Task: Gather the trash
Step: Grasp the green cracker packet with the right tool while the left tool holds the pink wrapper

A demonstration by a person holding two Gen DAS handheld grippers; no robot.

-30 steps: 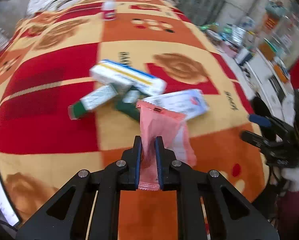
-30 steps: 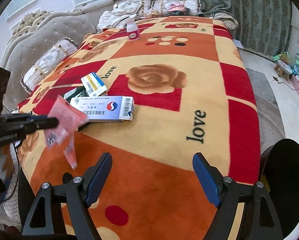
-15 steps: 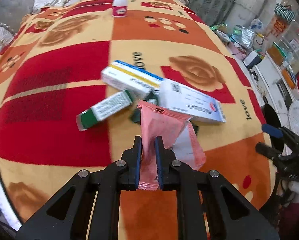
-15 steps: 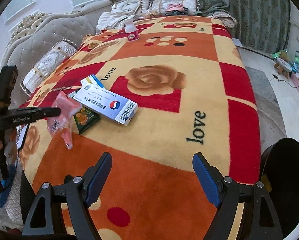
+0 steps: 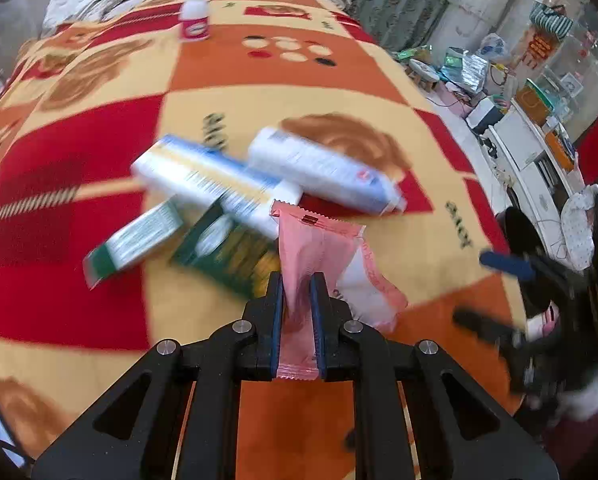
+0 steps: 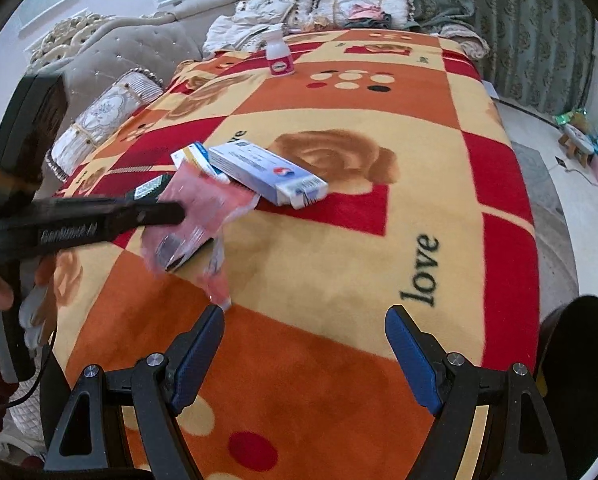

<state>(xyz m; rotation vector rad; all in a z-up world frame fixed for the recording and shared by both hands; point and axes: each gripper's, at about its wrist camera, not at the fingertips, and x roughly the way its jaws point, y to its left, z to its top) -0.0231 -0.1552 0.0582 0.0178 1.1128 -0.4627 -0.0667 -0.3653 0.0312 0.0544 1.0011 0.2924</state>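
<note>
My left gripper (image 5: 298, 280) is shut on a pink snack wrapper (image 5: 319, 240), and a pink-and-white piece (image 5: 363, 292) hangs beside it. It hovers above a cluster of trash on the blanket: a white-and-blue box (image 5: 323, 168), a white box with blue and yellow stripes (image 5: 211, 180), a green-and-white box (image 5: 135, 240) and a dark green packet (image 5: 227, 252). In the right wrist view the left gripper (image 6: 171, 212) holds the wrapper (image 6: 203, 216) next to the white-and-blue box (image 6: 267, 176). My right gripper (image 6: 305, 320) stands open with nothing in it, low over the orange patch.
A white bottle with a pink label (image 6: 280, 58) stands at the blanket's far end. The patterned blanket (image 6: 379, 240) covers the whole surface. A black round bin (image 6: 579, 360) sits off the right edge. Cushions (image 6: 107, 120) line the left side. Clutter (image 5: 499, 92) lies on the floor.
The left gripper carried the pink wrapper rightward over the box cluster, toward the right gripper. The white-and-blue box turned and slid toward the rose print. The right gripper stayed put.
</note>
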